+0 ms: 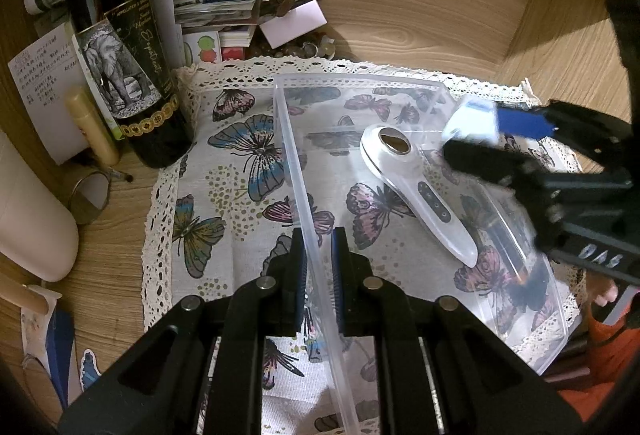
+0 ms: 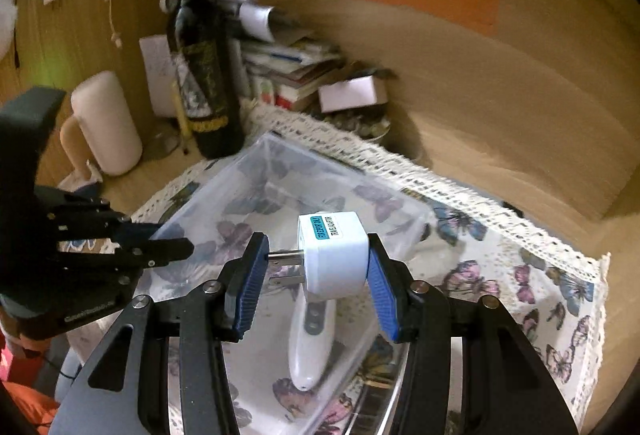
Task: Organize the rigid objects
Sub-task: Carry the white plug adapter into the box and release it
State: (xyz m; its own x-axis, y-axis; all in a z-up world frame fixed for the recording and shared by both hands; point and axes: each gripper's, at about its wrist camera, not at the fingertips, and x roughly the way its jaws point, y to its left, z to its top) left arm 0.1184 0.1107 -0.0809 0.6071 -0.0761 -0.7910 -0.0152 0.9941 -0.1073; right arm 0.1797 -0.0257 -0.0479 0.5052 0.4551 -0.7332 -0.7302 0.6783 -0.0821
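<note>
A clear plastic bin (image 1: 440,87) sits on a butterfly-print cloth (image 1: 224,195). My left gripper (image 1: 319,255) is shut on the bin's near wall (image 1: 308,219). A white handheld device (image 1: 416,187) lies inside the bin; it also shows in the right wrist view (image 2: 312,339). My right gripper (image 2: 316,267) is shut on a white travel adapter (image 2: 336,255), its prongs against the left pad, and holds it above the bin (image 2: 256,163). In the left wrist view the right gripper (image 1: 472,139) hovers over the bin's right side with the adapter (image 1: 472,119) blurred.
A dark wine bottle (image 1: 120,47) stands at the cloth's far left corner, beside stacked papers (image 1: 208,7) and a small dish of trinkets (image 1: 288,47). A cream cylinder (image 1: 32,211) lies at the left. Wooden walls enclose the back and right.
</note>
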